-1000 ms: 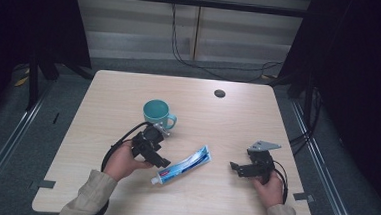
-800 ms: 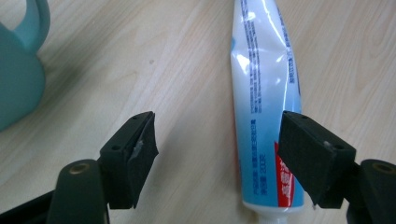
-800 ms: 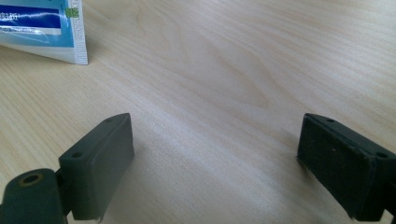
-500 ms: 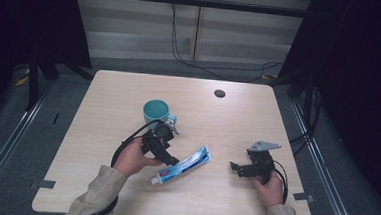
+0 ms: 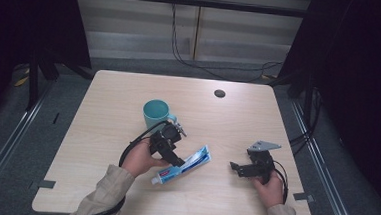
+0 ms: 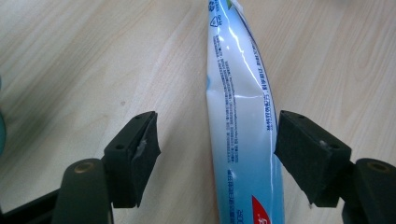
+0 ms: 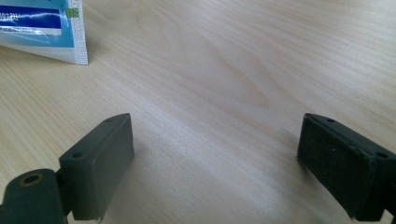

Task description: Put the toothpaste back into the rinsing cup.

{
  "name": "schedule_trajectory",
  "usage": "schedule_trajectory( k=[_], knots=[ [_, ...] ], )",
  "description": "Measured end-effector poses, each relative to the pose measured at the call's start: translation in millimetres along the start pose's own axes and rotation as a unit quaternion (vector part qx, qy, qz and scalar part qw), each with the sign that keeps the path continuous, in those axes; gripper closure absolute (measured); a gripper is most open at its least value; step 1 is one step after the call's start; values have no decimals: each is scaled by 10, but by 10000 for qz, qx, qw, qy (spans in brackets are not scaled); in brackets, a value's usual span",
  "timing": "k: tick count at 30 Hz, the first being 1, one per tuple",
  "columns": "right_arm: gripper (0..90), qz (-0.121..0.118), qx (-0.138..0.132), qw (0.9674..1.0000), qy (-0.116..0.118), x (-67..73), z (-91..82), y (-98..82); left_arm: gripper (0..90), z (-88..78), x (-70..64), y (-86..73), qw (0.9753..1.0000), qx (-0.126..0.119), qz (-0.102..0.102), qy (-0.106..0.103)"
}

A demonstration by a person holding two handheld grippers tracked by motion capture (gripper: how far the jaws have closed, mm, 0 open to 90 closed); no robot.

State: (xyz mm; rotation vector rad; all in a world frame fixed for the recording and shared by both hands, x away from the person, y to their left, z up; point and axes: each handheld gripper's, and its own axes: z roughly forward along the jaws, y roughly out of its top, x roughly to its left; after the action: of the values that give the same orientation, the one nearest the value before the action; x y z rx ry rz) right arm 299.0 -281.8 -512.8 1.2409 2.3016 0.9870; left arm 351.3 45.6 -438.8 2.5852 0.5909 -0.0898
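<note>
A blue and white toothpaste tube (image 5: pixel 184 164) lies slanted on the wooden table (image 5: pixel 238 120), cap end towards the near edge. My left gripper (image 5: pixel 175 159) is open right over its middle. In the left gripper view the tube (image 6: pixel 240 121) runs up between the two pads (image 6: pixel 140 154), close to the right pad and clear of the left one. A teal mug (image 5: pixel 156 113) stands just behind that hand. My right gripper (image 5: pixel 236 168) rests low on the table to the tube's right, open, nothing between its pads (image 7: pixel 109 154). The tube's crimped end (image 7: pixel 46 28) shows at the top left of the right gripper view.
A small dark round disc (image 5: pixel 219 94) lies near the table's far edge. Cables trail from both grippers over the near side. Black frame posts and dark curtains flank the table on both sides.
The left hand has moved right and forward from beside the mug, bringing its open gripper over the tube. The right gripper has stayed still.
</note>
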Motion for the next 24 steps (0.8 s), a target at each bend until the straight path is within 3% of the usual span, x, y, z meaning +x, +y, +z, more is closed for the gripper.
schedule_trajectory(
  k=[24],
  knots=[
    [102, -1, -2, 10000, 4, -1, 0, 0, 311, 189, -67, 108, 9997, 201, 88, -100]
  ],
)
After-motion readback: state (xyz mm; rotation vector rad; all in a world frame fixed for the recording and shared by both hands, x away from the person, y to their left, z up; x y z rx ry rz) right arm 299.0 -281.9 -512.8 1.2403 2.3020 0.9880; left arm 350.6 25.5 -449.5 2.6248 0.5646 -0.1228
